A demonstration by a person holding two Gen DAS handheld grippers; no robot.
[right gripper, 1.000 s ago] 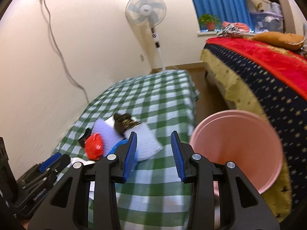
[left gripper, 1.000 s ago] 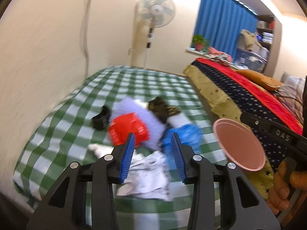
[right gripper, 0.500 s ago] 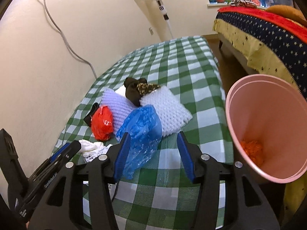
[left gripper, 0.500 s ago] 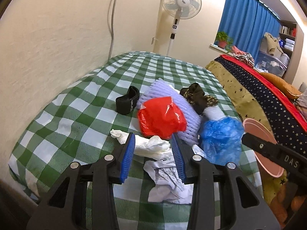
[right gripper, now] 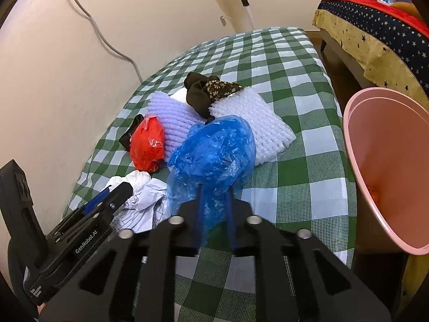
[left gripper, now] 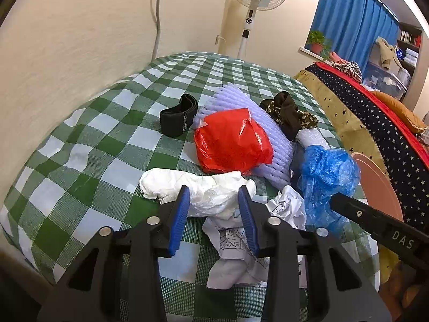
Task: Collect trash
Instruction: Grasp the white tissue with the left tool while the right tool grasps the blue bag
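1. Right gripper [right gripper: 213, 216] pinched on the lower tail of the blue plastic bag [right gripper: 214, 150], jaws nearly together with film bunched between them.
2. Left gripper [left gripper: 213, 214] spread wide, hovering at the near edge of the white plastic wad [left gripper: 198, 189], just left of the blue bag.
3. Crumpled printed paper [left gripper: 241, 252] lying against the blue bag's near-left side, touching the white wad.
4. Blue bag judged feather-light, limp and slippery; best taken at a gathered fold, not a single layer that could slip or tear.
5. Pink bin [right gripper: 388, 171] standing right of the blue bag, beyond the checked cloth [right gripper: 300, 182], mouth open, something orange inside.
6. Red bag [right gripper: 148, 143] resting behind-left of the blue bag, against a lilac foam sheet [right gripper: 171, 115].
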